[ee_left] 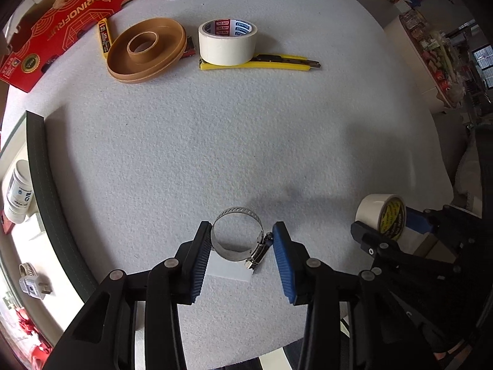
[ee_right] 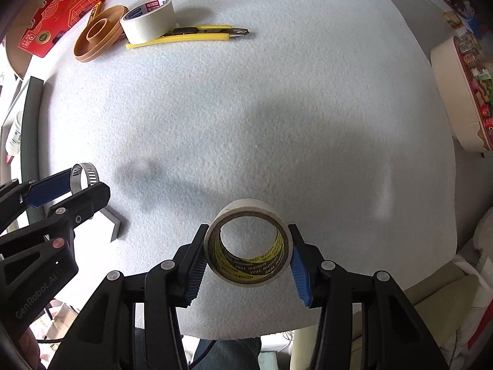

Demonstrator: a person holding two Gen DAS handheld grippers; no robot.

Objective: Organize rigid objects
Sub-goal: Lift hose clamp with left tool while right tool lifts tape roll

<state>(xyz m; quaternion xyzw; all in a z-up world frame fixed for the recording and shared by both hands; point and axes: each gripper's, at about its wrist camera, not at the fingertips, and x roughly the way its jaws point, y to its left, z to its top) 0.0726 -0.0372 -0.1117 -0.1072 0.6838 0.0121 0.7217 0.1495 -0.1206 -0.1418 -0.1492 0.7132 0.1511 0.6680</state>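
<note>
Your left gripper is pinching the hose clamp, lifted off the white mat. Your right gripper is clamped on the tape roll, also clear of the mat. Second tape roll sits on the yellow cutter at the far edge, beside the brown spool.

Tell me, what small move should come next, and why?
Probably carry both across the table toward the far group and set them down. The left gripper clamps a hose clamp, the right gripper a tape roll; other tape rolls lie there.
</note>
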